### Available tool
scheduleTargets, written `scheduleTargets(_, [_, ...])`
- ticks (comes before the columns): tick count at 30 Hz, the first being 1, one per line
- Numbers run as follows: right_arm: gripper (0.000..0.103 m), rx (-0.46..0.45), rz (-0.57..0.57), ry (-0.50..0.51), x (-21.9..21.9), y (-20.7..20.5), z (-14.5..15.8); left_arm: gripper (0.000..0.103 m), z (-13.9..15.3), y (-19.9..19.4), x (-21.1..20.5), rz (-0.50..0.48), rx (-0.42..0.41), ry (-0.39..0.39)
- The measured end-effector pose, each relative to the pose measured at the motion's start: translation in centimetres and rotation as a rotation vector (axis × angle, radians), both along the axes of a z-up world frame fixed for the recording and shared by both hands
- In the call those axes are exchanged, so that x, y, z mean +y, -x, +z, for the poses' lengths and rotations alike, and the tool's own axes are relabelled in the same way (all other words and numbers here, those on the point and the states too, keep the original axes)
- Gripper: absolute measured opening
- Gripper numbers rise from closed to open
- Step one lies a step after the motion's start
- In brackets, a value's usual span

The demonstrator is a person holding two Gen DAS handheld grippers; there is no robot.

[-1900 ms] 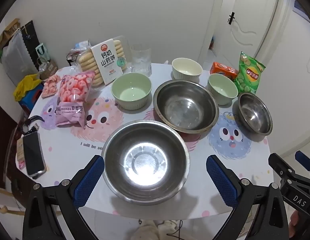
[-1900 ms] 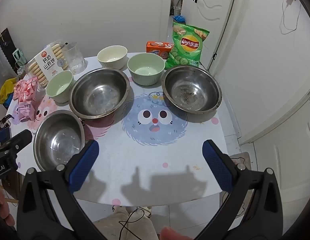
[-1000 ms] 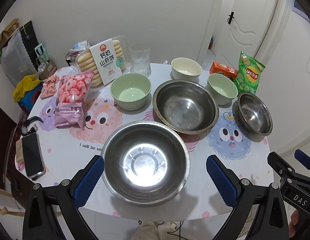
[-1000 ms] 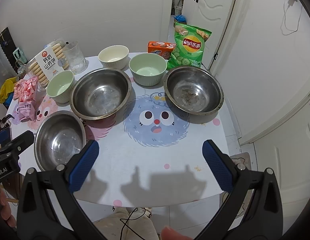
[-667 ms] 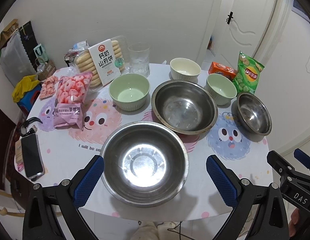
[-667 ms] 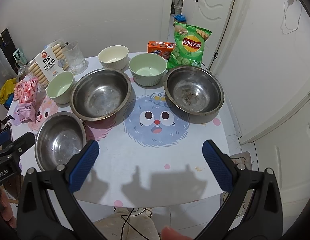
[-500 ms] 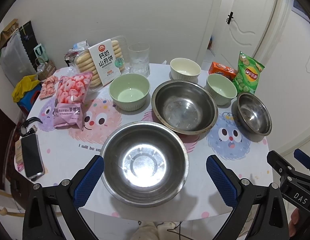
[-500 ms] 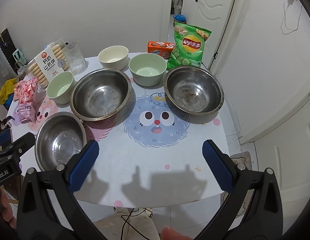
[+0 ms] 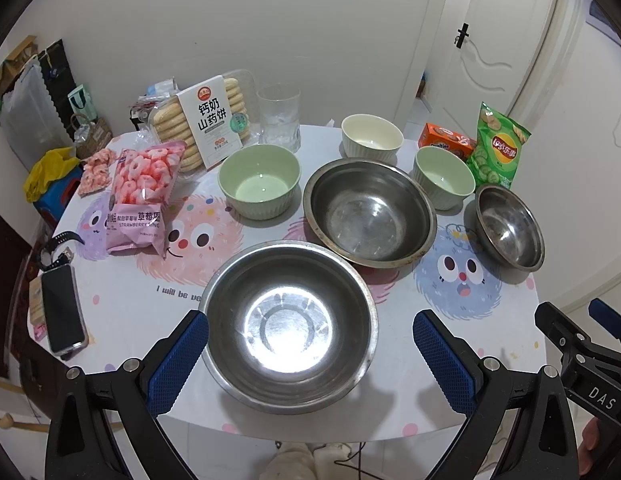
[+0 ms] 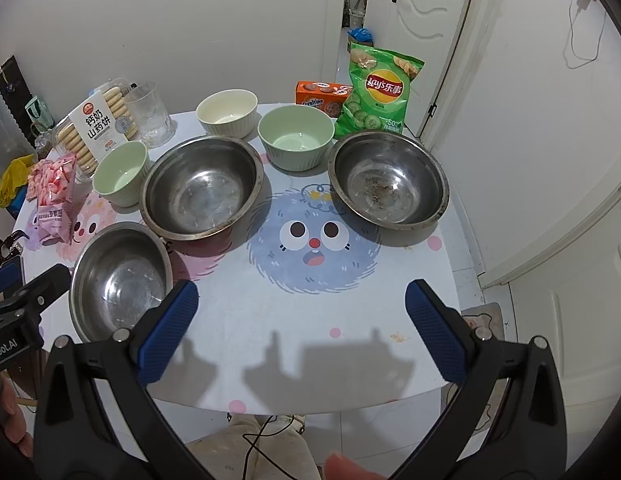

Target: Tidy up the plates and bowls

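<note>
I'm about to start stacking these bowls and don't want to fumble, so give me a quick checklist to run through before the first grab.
1. Left gripper open: ok, jaws wide apart.
2. Right gripper open: ok, nothing held.
3. Nearest steel bowl empty: ok.
4. Steel bowl by the chips clean: not ok, brown specks inside.
5. Three ceramic bowls empty: ok for the green bowl; the others look empty too.
6. Glass clear of the bowls: ok, standing apart at the back.
</note>
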State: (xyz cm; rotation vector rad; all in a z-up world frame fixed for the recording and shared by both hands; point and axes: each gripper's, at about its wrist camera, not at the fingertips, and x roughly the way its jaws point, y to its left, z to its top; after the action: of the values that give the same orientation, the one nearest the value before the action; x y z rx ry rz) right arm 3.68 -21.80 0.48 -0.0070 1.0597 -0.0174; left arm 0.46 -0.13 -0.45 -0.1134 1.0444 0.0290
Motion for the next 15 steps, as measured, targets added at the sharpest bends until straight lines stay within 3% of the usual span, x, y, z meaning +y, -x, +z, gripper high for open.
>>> scheduleTargets(15, [0.103, 0.0, 0.001, 0.0, -0.03, 0.02, 0.01, 0.103, -0.1, 0.05, 0.0, 0.002, 0.002, 0.0])
